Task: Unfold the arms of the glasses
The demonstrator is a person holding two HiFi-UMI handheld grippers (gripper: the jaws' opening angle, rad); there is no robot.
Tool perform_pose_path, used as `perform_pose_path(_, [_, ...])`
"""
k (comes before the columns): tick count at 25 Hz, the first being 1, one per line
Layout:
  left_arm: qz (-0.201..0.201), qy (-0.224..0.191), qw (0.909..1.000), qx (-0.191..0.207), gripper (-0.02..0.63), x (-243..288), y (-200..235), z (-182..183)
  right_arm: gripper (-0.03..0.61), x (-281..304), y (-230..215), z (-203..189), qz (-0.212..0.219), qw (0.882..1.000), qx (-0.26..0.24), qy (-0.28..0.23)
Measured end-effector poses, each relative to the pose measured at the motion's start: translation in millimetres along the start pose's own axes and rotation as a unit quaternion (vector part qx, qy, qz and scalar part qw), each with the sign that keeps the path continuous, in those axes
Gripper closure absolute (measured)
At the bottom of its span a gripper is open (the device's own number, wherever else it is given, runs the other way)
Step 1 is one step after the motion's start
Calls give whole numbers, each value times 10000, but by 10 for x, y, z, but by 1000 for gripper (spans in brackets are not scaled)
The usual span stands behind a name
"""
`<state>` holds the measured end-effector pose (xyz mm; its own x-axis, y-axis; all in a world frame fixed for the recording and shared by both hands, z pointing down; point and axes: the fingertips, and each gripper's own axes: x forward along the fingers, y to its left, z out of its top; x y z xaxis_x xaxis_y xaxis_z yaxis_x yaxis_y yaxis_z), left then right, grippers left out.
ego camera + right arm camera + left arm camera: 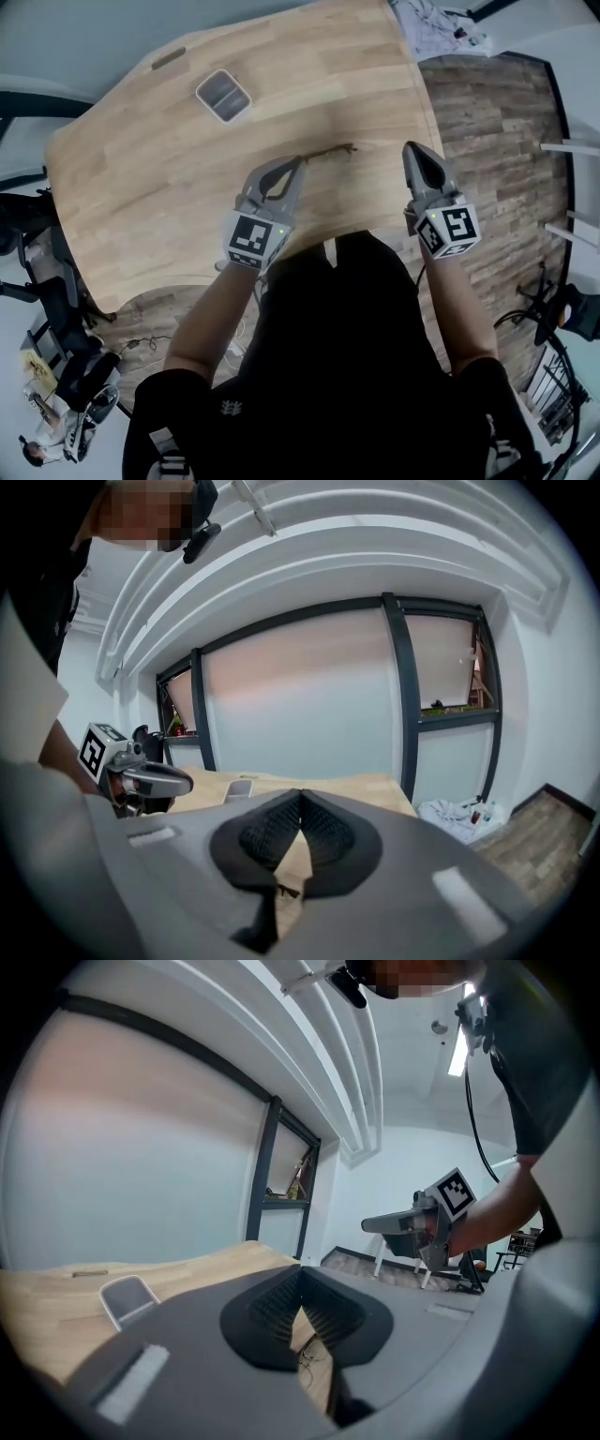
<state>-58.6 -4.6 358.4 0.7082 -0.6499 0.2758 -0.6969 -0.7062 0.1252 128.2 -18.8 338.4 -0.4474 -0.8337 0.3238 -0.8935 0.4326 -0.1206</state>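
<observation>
left claw, right claw both closed (tips together), held forward side by side

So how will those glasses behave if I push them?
The glasses look thin and wiry, so probably light; lying flat on the smooth table, they would likely slide, not roll. Such a slim frame may bend easily.

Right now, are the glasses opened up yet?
Nothing looks done yet: the glasses lie on the table, held by neither tool. In hand: nothing; the left tool and right tool are both shut and empty, the left one close by the glasses. Left: opening both arms.
</observation>
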Motion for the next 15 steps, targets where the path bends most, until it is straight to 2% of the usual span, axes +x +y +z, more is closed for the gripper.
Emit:
perform_pose_path(3, [-149,93,9998,116,607,174,-66,-79,578,41,-2,-349,135,9997,27,222])
perform_pose_path(7, [-192,361,9990,158,606,420,-79,-353,578,251,-154,-742,29,9985,432,335])
perform_pose_path(11, [-225,634,9972,316,597,696,-82,-703,578,454,-141,-983,346,9971,512,449])
perform_pose_path(13, [-310,844,9946,523,573,826,-93,-868,578,501,-177,-1062,374,9966,524,512])
perform_pose_path(15, [-345,979,9930,564,554,937,-98,-1001,578,522,-238,-1128,324,9963,568,555])
